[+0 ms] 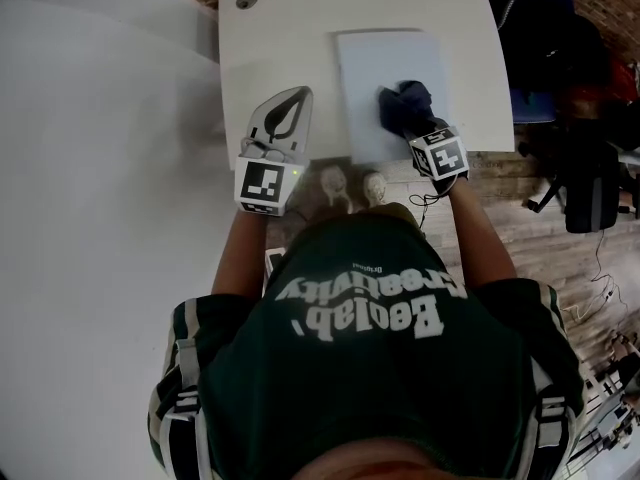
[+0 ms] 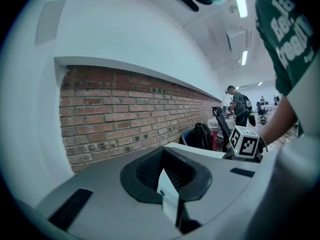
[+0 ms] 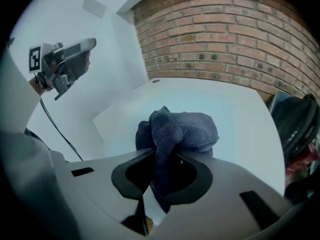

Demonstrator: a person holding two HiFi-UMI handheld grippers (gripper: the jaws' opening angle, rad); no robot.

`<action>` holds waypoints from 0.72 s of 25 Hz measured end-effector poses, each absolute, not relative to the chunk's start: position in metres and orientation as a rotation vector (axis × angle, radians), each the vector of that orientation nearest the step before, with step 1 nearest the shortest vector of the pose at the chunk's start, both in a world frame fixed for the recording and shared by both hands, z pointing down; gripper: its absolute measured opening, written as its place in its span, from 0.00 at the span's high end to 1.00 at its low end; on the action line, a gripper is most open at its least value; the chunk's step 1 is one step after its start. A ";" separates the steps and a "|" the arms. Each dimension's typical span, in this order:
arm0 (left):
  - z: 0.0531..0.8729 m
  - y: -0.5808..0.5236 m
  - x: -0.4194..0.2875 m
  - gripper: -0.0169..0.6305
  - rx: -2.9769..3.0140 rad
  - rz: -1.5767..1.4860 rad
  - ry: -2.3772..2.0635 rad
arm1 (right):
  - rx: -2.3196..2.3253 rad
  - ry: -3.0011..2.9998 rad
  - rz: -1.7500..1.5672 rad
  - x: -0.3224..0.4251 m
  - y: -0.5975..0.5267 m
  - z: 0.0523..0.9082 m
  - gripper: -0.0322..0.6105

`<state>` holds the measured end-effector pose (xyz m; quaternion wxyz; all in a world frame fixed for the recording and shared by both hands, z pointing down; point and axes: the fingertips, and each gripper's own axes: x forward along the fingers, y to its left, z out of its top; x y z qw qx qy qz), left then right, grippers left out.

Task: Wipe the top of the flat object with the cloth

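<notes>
Dark blue terry cloth [image 3: 177,129], bunched into a soft wad, rests on the near right part of the flat object [image 1: 375,63]. The right gripper [image 3: 162,156] has its jaws closed on a fold at the wad's near end, with most of the fabric bulging out beyond them. The cloth looks light and limp, so it should flatten and drag under pressure rather than push, and the hold at its near end seems right for that.

The flat object is a pale, thin sheet lying flat on the white desk [image 1: 290,28]. It appears smooth and light, so it may slide while being wiped. Its bare left edge is probably the best place to steady it.

The left gripper [image 1: 290,98] hovers over the desk's near left part, beside the sheet but apart from it, jaws together and empty.

The sheet's near edge lies at or very close to the desk's near edge, and its right side is not far from the desk's right edge, where a dark bag [image 1: 545,48] sits below. Most of the sheet's top is bare to the far side and left of the cloth, and strokes have the most room there. Bare desk continues beyond the sheet to a round cable hole [image 1: 246,0] at the far left corner.
</notes>
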<state>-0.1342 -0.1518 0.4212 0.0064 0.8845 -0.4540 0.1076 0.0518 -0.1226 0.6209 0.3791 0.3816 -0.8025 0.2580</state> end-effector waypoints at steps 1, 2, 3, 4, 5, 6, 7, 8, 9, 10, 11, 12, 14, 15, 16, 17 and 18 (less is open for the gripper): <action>0.421 -0.152 -0.132 0.98 2.772 0.337 -1.413 | 1.016 -2.027 0.660 0.073 -0.123 0.619 0.87; 0.421 -0.152 -0.129 0.98 2.779 0.338 -1.405 | 1.055 -2.001 0.659 0.094 -0.123 0.618 0.87; 0.421 -0.152 -0.127 0.98 2.789 0.339 -1.394 | 1.090 -1.975 0.657 0.113 -0.123 0.618 0.87; 0.421 -0.153 -0.124 0.98 2.799 0.340 -1.384 | 1.118 -1.952 0.656 0.128 -0.122 0.618 0.87; 0.421 -0.154 -0.122 0.98 2.807 0.341 -1.376 | 1.137 -1.937 0.659 0.139 -0.122 0.620 0.87; 0.421 -0.154 -0.121 0.98 2.811 0.342 -1.370 | 1.146 -1.932 0.662 0.145 -0.121 0.622 0.87; 0.420 -0.155 -0.119 0.98 2.812 0.343 -1.368 | 1.145 -1.935 0.657 0.146 -0.120 0.624 0.87; 0.420 -0.155 -0.118 0.98 2.810 0.343 -1.366 | 1.135 -1.947 0.639 0.142 -0.120 0.622 0.87; 0.420 -0.155 -0.116 0.98 2.807 0.343 -1.364 | 1.117 -1.975 0.611 0.132 -0.119 0.616 0.87; 0.420 -0.155 -0.115 0.98 2.802 0.341 -1.361 | 1.089 -2.016 0.587 0.116 -0.118 0.609 0.87; 0.421 -0.156 -0.114 0.98 2.800 0.341 -1.359 | 1.048 -2.065 0.575 0.095 -0.114 0.602 0.87; 0.422 -0.156 -0.113 0.98 2.798 0.341 -1.358 | 0.991 -2.114 0.572 0.071 -0.109 0.598 0.87; 0.423 -0.157 -0.113 0.98 2.797 0.341 -1.357 | 0.838 -2.188 0.560 0.018 -0.091 0.598 0.87; 0.424 -0.157 -0.112 0.98 2.797 0.341 -1.354 | 0.755 -2.206 0.542 -0.005 -0.080 0.602 0.87; 0.424 -0.158 -0.111 0.98 2.801 0.341 -1.351 | 0.679 -2.209 0.515 -0.024 -0.070 0.608 0.87; 0.423 -0.158 -0.110 0.98 2.807 0.341 -1.350 | 0.624 -2.200 0.482 -0.036 -0.062 0.615 0.87; 0.423 -0.157 -0.110 0.98 2.812 0.342 -1.350 | 0.594 -2.186 0.451 -0.042 -0.058 0.621 0.87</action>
